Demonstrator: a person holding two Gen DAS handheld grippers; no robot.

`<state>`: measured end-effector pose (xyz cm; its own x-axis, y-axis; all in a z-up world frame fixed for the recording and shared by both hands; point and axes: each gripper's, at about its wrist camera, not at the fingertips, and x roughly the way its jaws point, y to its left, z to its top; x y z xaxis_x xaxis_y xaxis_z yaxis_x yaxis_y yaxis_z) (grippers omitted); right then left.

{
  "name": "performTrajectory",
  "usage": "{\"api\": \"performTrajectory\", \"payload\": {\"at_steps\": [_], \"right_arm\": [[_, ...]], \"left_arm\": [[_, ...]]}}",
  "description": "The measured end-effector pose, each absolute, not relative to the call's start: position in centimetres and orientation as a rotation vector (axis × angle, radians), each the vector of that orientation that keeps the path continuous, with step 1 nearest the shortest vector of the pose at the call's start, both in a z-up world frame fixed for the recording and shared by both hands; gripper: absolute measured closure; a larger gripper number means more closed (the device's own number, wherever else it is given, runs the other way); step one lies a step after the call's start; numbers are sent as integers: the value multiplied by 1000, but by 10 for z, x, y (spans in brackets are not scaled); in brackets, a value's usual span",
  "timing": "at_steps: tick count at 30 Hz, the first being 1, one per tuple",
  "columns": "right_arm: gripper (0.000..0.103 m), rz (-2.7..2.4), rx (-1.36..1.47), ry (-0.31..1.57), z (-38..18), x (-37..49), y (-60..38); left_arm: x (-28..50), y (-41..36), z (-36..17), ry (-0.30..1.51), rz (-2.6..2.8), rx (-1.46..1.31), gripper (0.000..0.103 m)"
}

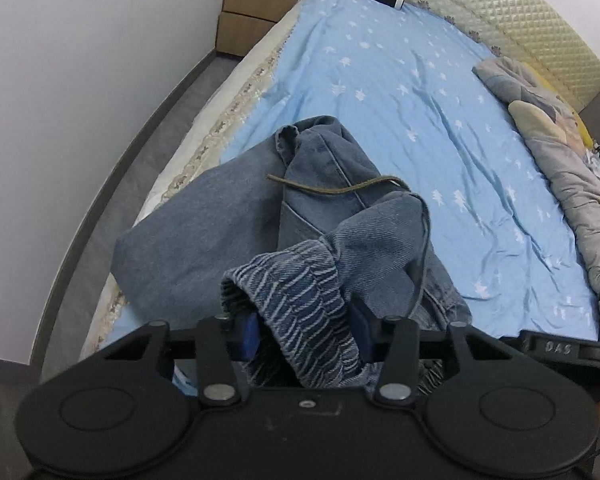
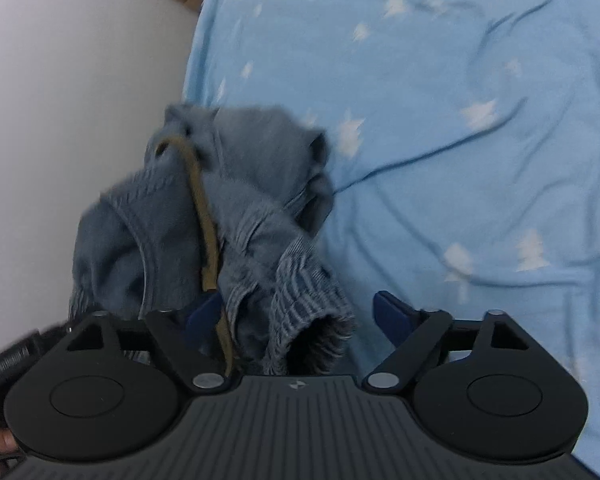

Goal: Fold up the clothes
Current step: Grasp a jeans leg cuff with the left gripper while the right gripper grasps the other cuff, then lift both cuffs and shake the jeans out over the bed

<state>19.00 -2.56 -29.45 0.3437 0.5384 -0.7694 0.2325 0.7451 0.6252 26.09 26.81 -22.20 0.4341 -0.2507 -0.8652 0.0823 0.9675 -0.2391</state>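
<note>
Left wrist view: I see the left gripper [image 1: 304, 332] astride the ribbed elastic waistband [image 1: 300, 308] of the jeans [image 1: 204, 216]; whether its pads press yet, I cannot tell.
Garment position: the jeans lie crumpled at the near left of the blue sheet [image 1: 440, 128], a brown drawstring [image 1: 332, 190] trailing across them.
Right wrist view: my right gripper [image 2: 300, 320] stands wide, unclosed, the other waistband end between its fingers.
Purpose: I judge both tongs placed to lift the waist and shake the jeans flat.
</note>
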Motion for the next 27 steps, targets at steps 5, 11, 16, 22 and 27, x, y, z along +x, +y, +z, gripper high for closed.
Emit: {"api": "performTrajectory", "payload": {"at_steps": [5,11,16,22,27], "right_arm": [[69,177,801,1251,-305,188,-15],[82,139,779,1214,-294,180,-13],[85,91,784,1211,-302,180,-17],[86,84,754,1225,-300,183,-20],[87,91,705,1220,-296,187,-19]], "left_arm": [[270,277,-229,1114,-190,-229,58],[254,291,-212,1066,-170,-269,44],[245,306,-210,1047,-201,-285,33],[270,288,-224,1067,-413,-228,35],[288,279,-235,1084,-461,-250,54]]}}
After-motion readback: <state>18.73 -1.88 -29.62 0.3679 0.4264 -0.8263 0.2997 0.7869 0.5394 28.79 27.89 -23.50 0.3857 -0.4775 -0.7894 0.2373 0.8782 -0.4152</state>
